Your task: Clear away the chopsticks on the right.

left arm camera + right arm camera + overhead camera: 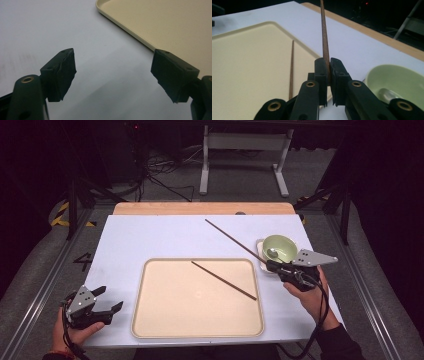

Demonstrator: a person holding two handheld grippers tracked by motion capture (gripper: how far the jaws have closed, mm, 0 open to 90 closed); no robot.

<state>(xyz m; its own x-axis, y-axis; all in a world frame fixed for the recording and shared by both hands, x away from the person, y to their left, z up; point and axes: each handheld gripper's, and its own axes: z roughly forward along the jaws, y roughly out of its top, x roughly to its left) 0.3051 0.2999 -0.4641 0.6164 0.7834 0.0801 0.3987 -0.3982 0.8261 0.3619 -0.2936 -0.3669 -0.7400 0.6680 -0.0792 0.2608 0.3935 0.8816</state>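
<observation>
Right gripper (pixel 270 265) pinches one chopstick (pixel 235 241) at its near end, jaws pressed tight on the wood; in the right gripper view the stick (pixel 325 37) rises straight out from between the pads (pixel 322 71). From the high view, the held chopstick runs up and to the left over the white table (pixel 150 237), past the tray's far right corner. Second chopstick (pixel 223 280) lies on the beige tray (pixel 150 320), slanted across its right half. Just beside the right gripper, a light green bowl (pixel 280 247) sits at the table's right edge with a clear spoon (pixel 272 253) inside. Left gripper (pixel 107 301) rests near the tray's left side at the table's near left corner, jaws spread wide, nothing between them; tray edge (pixel 125 30) shows just beyond.
</observation>
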